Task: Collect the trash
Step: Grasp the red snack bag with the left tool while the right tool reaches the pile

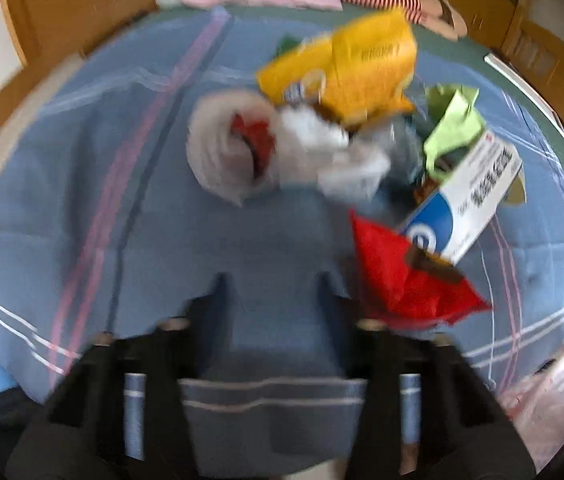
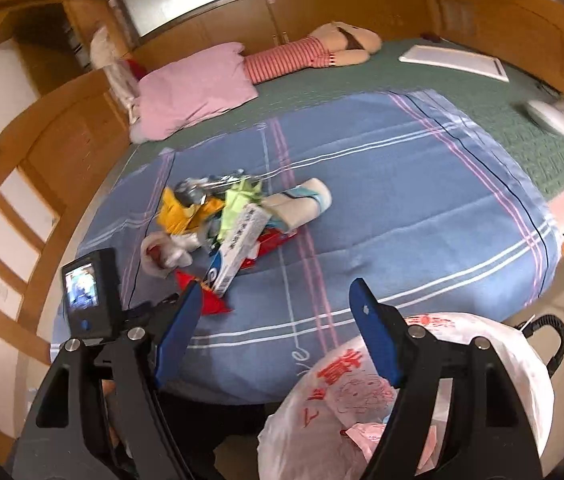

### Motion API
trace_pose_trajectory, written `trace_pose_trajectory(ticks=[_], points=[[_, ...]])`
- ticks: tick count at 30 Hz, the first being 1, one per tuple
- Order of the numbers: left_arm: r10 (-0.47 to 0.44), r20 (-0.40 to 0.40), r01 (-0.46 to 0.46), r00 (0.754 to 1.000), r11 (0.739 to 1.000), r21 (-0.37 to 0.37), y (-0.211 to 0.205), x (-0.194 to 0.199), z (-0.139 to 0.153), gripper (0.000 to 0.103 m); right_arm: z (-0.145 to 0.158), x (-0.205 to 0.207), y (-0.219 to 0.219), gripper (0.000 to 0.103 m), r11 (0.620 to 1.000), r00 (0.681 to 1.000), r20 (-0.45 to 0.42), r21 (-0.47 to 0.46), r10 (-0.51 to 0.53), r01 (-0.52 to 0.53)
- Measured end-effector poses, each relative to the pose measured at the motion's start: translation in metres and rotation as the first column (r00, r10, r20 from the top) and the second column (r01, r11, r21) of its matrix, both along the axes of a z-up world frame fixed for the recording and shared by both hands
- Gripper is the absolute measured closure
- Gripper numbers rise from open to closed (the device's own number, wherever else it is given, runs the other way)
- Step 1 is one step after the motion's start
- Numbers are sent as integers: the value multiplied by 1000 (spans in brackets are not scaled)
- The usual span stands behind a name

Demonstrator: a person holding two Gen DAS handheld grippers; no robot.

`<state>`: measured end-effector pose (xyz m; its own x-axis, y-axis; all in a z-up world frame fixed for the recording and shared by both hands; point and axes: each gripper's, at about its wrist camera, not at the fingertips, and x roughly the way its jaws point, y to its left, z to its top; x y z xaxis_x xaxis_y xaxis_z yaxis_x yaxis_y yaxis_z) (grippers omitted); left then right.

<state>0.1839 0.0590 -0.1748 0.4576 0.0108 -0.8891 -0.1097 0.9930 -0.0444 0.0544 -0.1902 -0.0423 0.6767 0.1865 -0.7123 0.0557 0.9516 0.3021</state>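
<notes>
On bed: white/blue box [image 2: 237, 246], txt unreadable; both tools apart, holding nothing.

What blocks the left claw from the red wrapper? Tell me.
Nothing visible does. The left claw is open over bare blue blanket, and the red wrapper lies just to its right, with only its far edge tucked under the white box.

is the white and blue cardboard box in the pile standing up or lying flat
Lying tipped: the white and blue cardboard box leans lengthwise across the trash, one end resting on the red wrapper.
</notes>
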Motion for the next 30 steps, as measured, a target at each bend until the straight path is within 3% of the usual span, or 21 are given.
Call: trace_pose_trajectory(ticks=[3,8,9,12,15,19,23,26,30], points=[[36,-16,-37,999,999,-26,13,2,0,92,0,3,7,29,1000,1000,1,-15,3,-3],[115,81,-116,990,993,7,27,-3,17,92,-6,18,12,29,1000,1000,4,5,-12,12],[160,80,-159,984,987,-20,35,-4,16,88,-8,22,14,29,1000,1000,5,11,-11,11],[279,68,-270,958,956,-117,56,-7,17,38,-19,37,19,29,998,999,-29,52,-27,28],[337,74,-321,939,932,-170,70,-8,17,31,-21,40,23,29,996,999,-43,89,-18,22],[345,79,-325,935,925,-197,73,-2,18,22,-16,30,23,29,998,999,-23,57,-22,23],[284,110,-263,953,950,-170,55,-1,23,12,-17,21,5,29,995,998,-21,80,-57,59],[118,126,-98,985,983,-155,17,0,26,11,-19,17,-8,29,992,997,-28,94,-78,80],[-83,183,92,980,995,-39,-36,1,32,8,-22,14,-16,29,991,996,-30,93,-89,91]])
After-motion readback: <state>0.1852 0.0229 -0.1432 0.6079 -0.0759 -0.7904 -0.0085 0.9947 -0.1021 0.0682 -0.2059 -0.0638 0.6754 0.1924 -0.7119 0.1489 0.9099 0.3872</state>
